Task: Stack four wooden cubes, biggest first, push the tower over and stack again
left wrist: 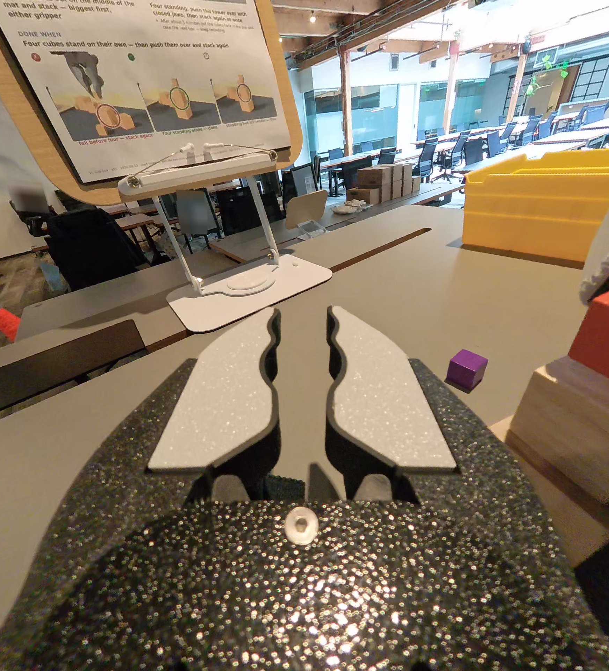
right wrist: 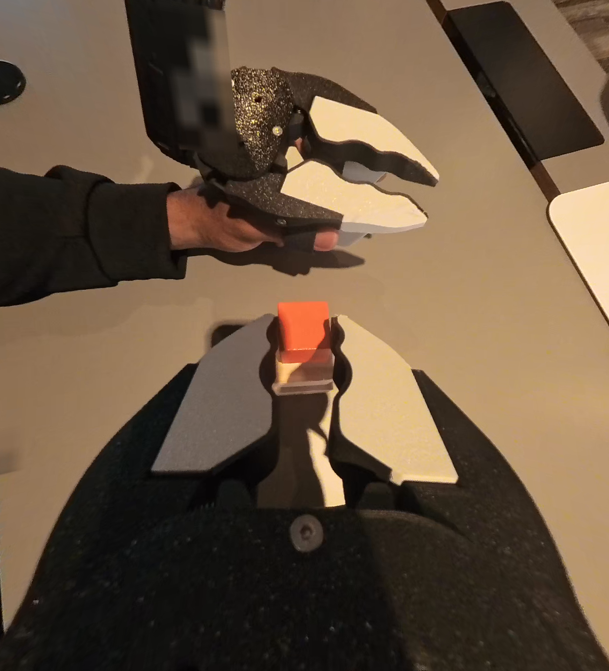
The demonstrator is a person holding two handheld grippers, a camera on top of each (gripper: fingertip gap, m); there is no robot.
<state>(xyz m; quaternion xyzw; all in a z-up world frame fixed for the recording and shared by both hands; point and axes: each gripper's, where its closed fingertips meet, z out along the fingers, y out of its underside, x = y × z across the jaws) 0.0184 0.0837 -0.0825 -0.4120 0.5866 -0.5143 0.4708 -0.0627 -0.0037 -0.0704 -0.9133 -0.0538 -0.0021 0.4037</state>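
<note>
We are clamping the right tongs (right wrist: 303, 323) on the orange cube (right wrist: 302, 332), seating it on the natural cube (right wrist: 305, 377). Left tongs (left wrist: 302, 323) are idling apart. Rigid, light wood: grip opposite flat faces.

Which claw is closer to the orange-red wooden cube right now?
Right. The right claw has its fingers on both sides of the orange-red wooden cube, which sits on a pale wooden cube. The left claw hovers apart, beyond it, open and empty.
</note>
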